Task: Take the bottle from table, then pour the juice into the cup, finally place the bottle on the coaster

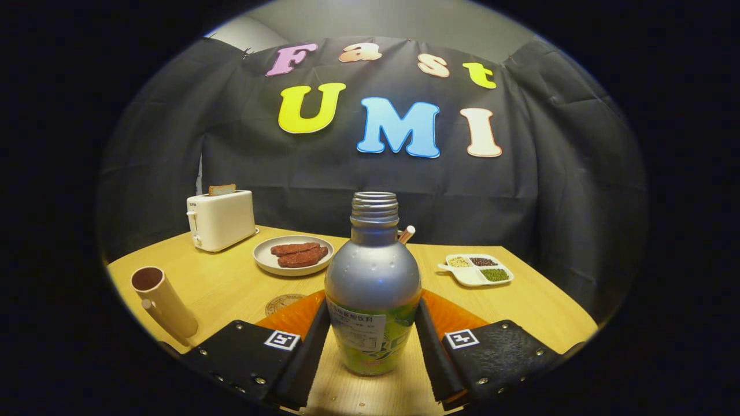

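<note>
A silver bottle [373, 277] with a green label and an uncapped threaded neck stands upright on the wooden table [231, 283]. It sits between the tips of my gripper [373, 323], and both fingers [312, 341] press against its sides. A tall cream cup [165, 303] with a dark inside stands to the left of the left finger. A round brown coaster [283, 301] lies flat just beyond the left finger, partly hidden by it.
A white toaster [221, 219] with a slice of bread in it stands at the back left. Beside it is a plate [292, 257] with brown meat strips. A white divided dish [477, 268] of grains sits at the right. A small pinkish rod [406, 234] pokes out behind the bottle.
</note>
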Available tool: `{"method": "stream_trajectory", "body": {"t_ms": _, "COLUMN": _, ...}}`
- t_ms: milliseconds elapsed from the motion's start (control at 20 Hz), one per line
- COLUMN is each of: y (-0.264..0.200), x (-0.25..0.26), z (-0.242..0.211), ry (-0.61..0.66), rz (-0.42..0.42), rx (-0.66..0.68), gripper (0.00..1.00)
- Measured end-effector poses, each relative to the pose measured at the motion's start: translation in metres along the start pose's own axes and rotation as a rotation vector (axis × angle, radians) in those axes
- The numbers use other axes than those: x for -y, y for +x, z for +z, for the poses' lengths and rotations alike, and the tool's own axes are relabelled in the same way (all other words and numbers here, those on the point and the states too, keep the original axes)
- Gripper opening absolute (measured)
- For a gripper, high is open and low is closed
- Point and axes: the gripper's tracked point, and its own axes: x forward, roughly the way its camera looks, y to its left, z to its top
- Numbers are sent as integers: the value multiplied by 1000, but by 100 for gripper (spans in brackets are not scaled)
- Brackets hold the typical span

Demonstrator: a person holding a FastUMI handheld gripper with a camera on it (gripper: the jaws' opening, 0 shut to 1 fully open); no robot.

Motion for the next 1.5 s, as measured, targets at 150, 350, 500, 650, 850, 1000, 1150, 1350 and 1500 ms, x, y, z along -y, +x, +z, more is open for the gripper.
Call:
{"method": "stream_trajectory", "body": {"t_ms": 150, "y": -4, "x": -13, "z": 24, "ry": -104, "rz": 27, "rx": -1, "gripper": 76}}
{"method": "stream_trajectory", "body": {"t_ms": 350, "y": -14, "x": -33, "z": 54, "ry": -266, "rz": 39, "rx": 23, "gripper": 76}}
{"method": "stream_trajectory", "body": {"t_ms": 500, "y": -17, "x": -55, "z": 63, "ry": -412, "rz": 58, "rx": 22, "gripper": 76}}
{"method": "stream_trajectory", "body": {"t_ms": 650, "y": -24, "x": -78, "z": 59, "ry": -579, "rz": 93, "rx": 6, "gripper": 77}}
{"method": "stream_trajectory", "body": {"t_ms": 850, "y": -34, "x": -104, "z": 48, "ry": -727, "rz": 130, "rx": -15, "gripper": 77}}
{"method": "stream_trajectory", "body": {"t_ms": 1000, "y": -33, "x": -116, "z": 32, "ry": -837, "rz": 147, "rx": -55, "gripper": 77}}
{"method": "stream_trajectory", "body": {"t_ms": 1150, "y": -35, "x": -122, "z": 20, "ry": -920, "rz": 153, "rx": -90, "gripper": 77}}
{"method": "stream_trajectory", "body": {"t_ms": 1350, "y": -36, "x": -129, "z": 16, "ry": -1055, "rz": 167, "rx": -107, "gripper": 77}}
{"method": "stream_trajectory", "body": {"t_ms": 1500, "y": -37, "x": -130, "z": 19, "ry": -1167, "rz": 171, "rx": -96, "gripper": 77}}
